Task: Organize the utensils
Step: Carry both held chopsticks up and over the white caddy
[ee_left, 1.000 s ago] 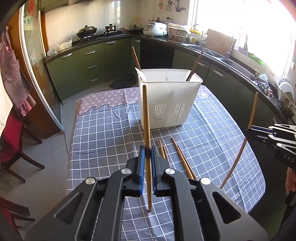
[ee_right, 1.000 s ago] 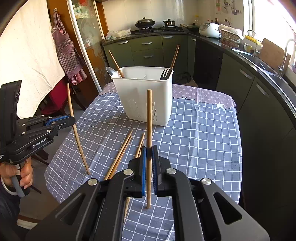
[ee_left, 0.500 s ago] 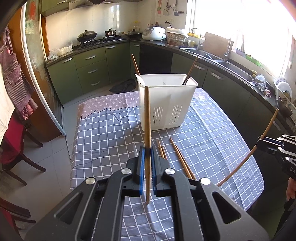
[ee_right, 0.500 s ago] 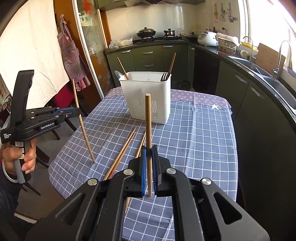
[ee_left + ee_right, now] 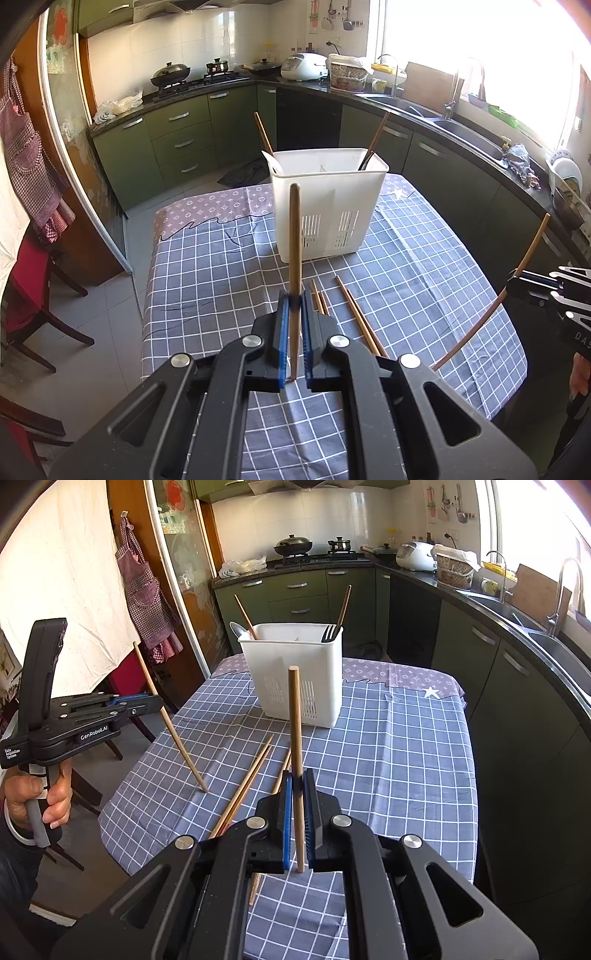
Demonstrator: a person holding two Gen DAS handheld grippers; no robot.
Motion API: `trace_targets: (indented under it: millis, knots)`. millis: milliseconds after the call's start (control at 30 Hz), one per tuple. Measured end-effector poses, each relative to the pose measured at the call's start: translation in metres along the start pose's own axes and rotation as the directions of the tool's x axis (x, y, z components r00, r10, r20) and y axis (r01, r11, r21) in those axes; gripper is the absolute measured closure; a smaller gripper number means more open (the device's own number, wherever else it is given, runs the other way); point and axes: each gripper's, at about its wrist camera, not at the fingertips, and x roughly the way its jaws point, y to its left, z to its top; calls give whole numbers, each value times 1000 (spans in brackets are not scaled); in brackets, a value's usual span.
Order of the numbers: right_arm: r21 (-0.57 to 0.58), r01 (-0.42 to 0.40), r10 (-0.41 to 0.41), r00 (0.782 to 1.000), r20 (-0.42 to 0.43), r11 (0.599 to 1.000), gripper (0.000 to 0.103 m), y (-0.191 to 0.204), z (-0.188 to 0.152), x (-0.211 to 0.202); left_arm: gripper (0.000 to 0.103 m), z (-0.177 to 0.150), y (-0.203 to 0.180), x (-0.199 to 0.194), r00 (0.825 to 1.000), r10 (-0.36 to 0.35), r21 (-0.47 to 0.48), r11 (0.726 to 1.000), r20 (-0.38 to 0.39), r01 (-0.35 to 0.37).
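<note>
My left gripper (image 5: pixel 293 295) is shut on a wooden chopstick (image 5: pixel 294 236) held upright above the checked table. My right gripper (image 5: pixel 297 775) is shut on another wooden chopstick (image 5: pixel 295 720), also upright. Each gripper shows in the other's view: the right one (image 5: pixel 517 280) at the table's right edge, the left one (image 5: pixel 155 701) at its left edge. A white utensil caddy (image 5: pixel 327 203) stands at the far middle of the table, holding a spoon, a fork (image 5: pixel 330 631) and two wooden sticks. Several loose chopsticks (image 5: pixel 354 314) lie on the cloth between the grippers and the caddy.
The table has a blue-grey checked cloth (image 5: pixel 221 266). Green kitchen cabinets (image 5: pixel 177 136) and a counter with a sink (image 5: pixel 454 125) ring the far and right sides. Red chairs (image 5: pixel 26 295) stand at the left. An apron (image 5: pixel 144 587) hangs by the door.
Both grippers have pulled back and risen from the table with their chopsticks. The caddy looks farther away. The chopstick in the right gripper tilted more.
</note>
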Motion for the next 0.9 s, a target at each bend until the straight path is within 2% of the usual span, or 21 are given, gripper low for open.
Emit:
trace_targets:
  millis: [233, 400, 733, 900]
  knots:
    - [2, -25, 25, 1000, -1, 1000, 96, -1, 5, 1, 96, 11, -5, -3, 1000, -4, 15, 1000, 8, 4]
    - [-5, -45, 45, 998, 34, 999, 96, 1, 25, -9, 96, 32, -8, -10, 999, -28, 19, 999, 19, 27]
    - [-13, -76, 77, 984, 161, 997, 96, -2, 104, -42, 96, 112, -20, -58, 989, -84, 47, 996, 124, 79]
    - [-2, -104, 103, 975, 196, 995, 96, -8, 138, -45, 96, 155, -28, -78, 973, -67, 54, 997, 223, 57]
